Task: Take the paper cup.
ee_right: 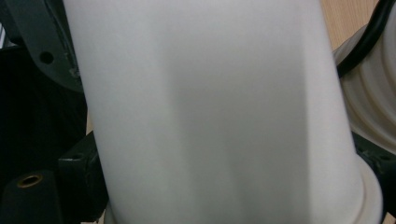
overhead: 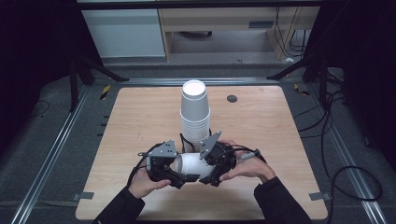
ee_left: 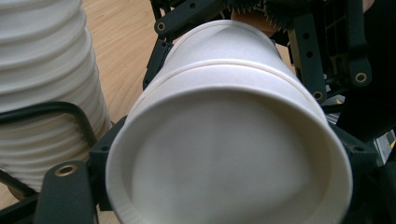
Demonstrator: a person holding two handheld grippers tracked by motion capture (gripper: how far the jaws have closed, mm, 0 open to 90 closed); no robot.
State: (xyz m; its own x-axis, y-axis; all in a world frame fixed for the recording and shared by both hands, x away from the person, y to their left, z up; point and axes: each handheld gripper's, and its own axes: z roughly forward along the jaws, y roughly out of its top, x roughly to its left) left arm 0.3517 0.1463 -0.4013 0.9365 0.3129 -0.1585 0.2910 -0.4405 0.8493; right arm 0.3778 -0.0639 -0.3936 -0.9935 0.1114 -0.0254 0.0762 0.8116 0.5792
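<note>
White paper cup [ee_left: 229, 140] lies sideways just above the bench [overhead: 140, 121], near edge, held between both claws. Left claw [overhead: 180, 176] pinches the bottom end, base facing its camera; looks like two nested cups, a seam ring shows on the wall, so likely pulling them apart. Right claw [overhead: 212, 175] pinches the other end, though the rim is hidden there. Inverted cup stack [overhead: 194, 112] stands behind, just beyond the claws, probably the source.
</note>
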